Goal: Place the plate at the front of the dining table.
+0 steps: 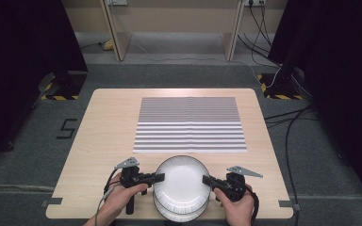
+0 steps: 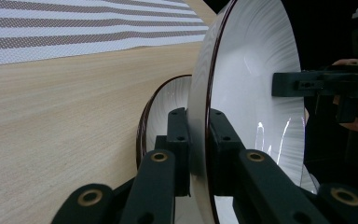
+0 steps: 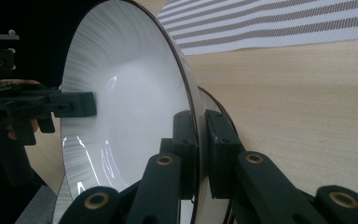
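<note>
Both the left gripper and right gripper clamp the top plate at opposite rims; it looks stiff, glossy, breakable, probably slippery.

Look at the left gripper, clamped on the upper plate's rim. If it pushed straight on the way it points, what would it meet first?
The left gripper points across the upper plate, toward the right gripper on the opposite rim. Already gripping the plate, it would probably press that plate toward the right gripper first.
</note>
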A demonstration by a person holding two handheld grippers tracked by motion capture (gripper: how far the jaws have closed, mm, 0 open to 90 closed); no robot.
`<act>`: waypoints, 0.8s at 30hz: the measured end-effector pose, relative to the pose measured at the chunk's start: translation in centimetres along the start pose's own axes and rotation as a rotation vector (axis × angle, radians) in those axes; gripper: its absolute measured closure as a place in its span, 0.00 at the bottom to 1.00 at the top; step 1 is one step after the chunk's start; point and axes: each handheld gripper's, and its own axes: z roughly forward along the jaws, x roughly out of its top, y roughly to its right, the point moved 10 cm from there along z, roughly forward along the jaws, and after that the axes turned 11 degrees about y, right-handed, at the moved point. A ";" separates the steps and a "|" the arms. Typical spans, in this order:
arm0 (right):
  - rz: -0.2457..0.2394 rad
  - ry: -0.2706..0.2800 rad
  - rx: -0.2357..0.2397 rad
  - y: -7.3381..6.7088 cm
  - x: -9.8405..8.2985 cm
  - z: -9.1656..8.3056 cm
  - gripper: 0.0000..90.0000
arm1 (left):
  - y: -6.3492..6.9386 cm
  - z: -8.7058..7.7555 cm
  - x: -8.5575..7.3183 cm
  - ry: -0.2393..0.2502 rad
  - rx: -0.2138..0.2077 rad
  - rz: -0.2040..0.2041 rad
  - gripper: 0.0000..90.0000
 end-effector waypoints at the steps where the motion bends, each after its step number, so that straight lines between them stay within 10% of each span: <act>1: -0.002 0.005 -0.002 0.0 0.1 0.0 0.93 | 0.0 0.0 0.1 0.001 0.001 -0.001 0.90; 24: -0.033 0.060 -0.024 0.0 1.8 0.0 0.93 | 0.2 0.6 2.2 0.031 0.009 0.032 0.92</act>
